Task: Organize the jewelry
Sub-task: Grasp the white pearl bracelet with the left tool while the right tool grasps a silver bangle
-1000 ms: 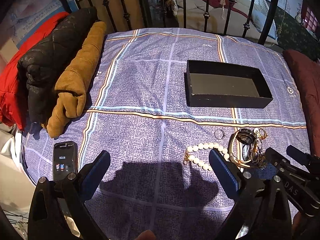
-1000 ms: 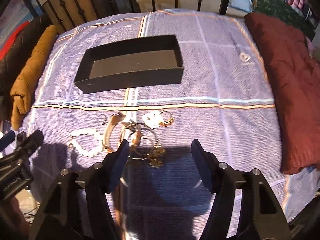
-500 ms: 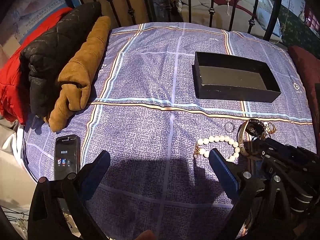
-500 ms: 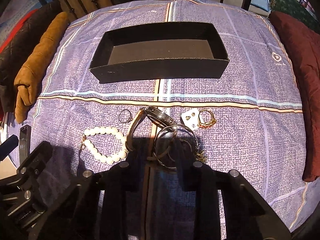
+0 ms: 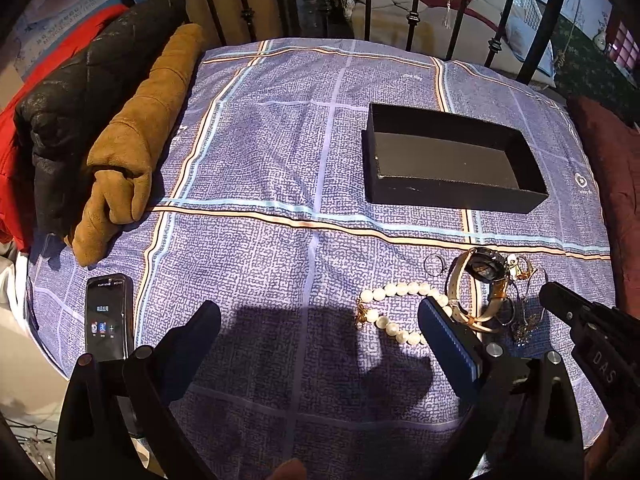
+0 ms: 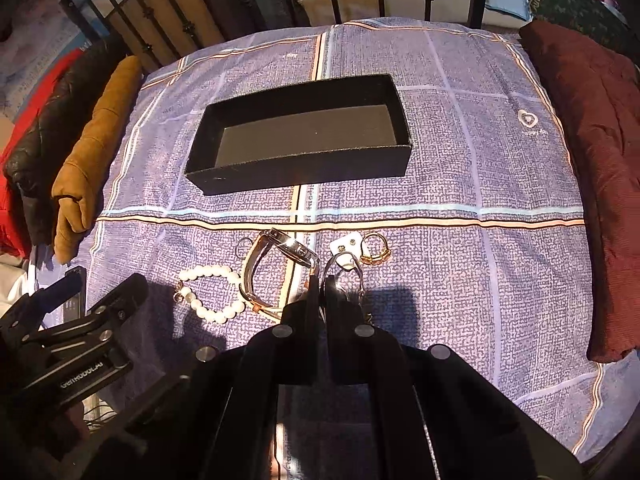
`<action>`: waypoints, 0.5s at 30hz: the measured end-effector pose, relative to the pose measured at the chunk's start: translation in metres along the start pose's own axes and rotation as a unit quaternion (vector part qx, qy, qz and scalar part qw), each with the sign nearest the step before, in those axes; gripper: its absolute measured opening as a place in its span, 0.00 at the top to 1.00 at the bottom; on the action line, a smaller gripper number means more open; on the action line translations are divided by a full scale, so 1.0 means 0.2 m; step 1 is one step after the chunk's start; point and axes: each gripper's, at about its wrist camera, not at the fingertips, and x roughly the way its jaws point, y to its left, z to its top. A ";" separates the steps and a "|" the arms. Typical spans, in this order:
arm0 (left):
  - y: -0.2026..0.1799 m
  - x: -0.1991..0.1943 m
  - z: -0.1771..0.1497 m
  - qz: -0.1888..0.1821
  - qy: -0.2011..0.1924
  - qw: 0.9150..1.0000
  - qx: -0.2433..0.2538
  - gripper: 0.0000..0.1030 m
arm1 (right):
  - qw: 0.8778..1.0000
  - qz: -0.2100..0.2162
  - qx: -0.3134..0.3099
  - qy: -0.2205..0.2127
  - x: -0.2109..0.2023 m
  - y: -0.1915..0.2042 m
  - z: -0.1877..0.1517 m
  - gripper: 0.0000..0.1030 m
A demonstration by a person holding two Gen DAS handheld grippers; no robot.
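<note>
Right gripper (image 6: 320,280), jaws just drawn together, pinches a thin silver bangle (image 6: 343,261) at the near edge of the jewelry cluster; left gripper (image 5: 320,320) hangs spread wide above bare cloth, nothing between its fingers. Surface: a bed covered by a blue-violet patterned sheet (image 6: 460,200) crossed by pale and orange stripes, backed by a black iron bed frame (image 5: 412,20). Along the left edge lie a tan garment (image 5: 136,140), a black quilted jacket (image 5: 80,92) and red fabric; a dark red blanket (image 6: 592,160) runs down the right edge; a phone (image 5: 108,316) with a lit screen lies near the left corner. Container: an open black box (image 6: 300,160) sits beyond the orange stripe, and nothing can be seen inside it. Jewelry lies on the sheet, on the near side of the stripe: a pearl bracelet (image 6: 212,292), a watch (image 6: 276,256) tilted on its strap, a small silver ring (image 6: 243,246), a gold ring (image 6: 374,250) beside a white earring card (image 6: 346,246).
</note>
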 end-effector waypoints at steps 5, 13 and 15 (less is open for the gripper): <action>-0.02 -0.01 0.04 0.004 -0.003 1.000 0.002 0.06 | 1.000 0.011 0.007 -0.011 -0.05 -0.01 0.03 0.97; -0.07 -0.02 0.09 -0.006 0.006 1.000 0.010 0.06 | 0.999 0.017 0.004 -0.029 -0.13 -0.01 0.10 0.97; -0.09 0.02 0.06 -0.015 0.011 1.000 0.014 0.06 | 1.000 0.015 0.004 -0.027 -0.12 -0.02 0.10 0.97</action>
